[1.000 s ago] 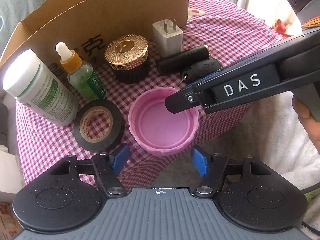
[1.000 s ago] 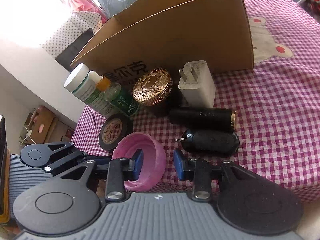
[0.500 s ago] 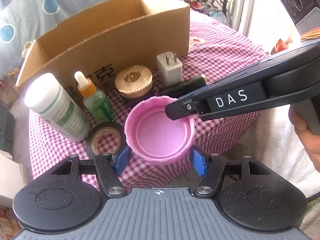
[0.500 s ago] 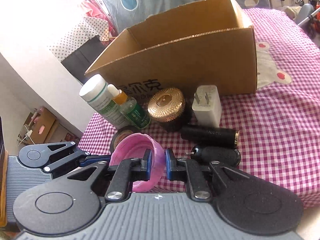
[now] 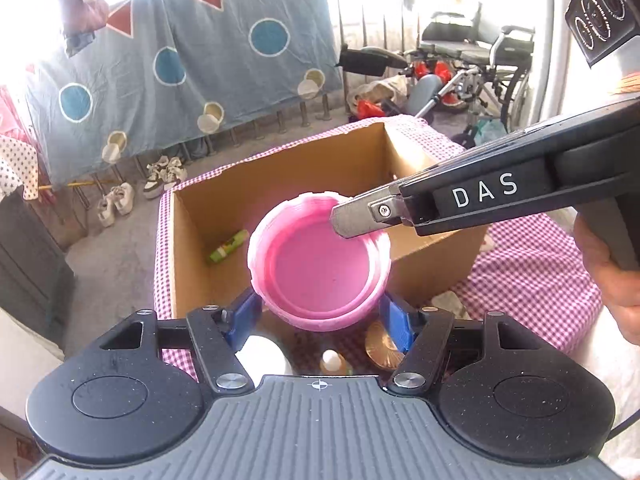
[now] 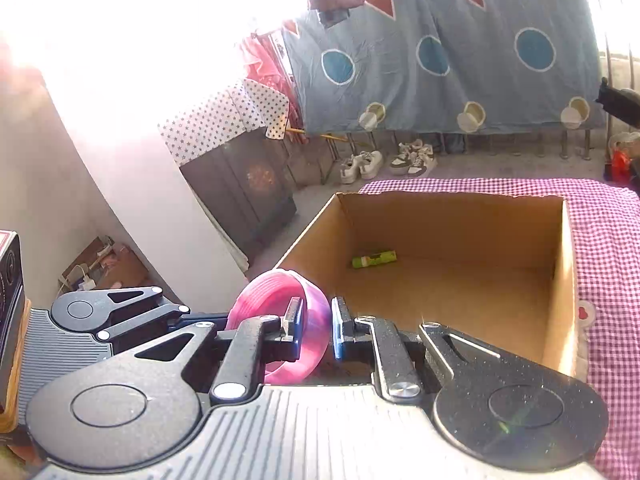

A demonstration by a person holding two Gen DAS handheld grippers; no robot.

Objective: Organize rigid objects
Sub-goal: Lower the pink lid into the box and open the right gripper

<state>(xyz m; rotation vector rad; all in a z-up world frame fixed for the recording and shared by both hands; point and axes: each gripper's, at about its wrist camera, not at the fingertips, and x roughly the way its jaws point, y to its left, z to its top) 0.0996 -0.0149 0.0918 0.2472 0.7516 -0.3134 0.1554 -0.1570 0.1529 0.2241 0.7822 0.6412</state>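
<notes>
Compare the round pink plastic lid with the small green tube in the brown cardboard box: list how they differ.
The round pink plastic lid is wide, round and hollow; the small green tube is slim and straight.

The lid is held in the air by the right gripper, whose fingers pinch its wall; the tube lies loose on its side on the floor of the brown cardboard box.

The lid is far larger than the tube.

Both are rigid items.

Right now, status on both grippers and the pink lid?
Right gripper shut on round pink plastic lid's rim. Left gripper straddles lid; contact unclear. Lid above open cardboard box, green tube inside. Nothing in the way.
</notes>
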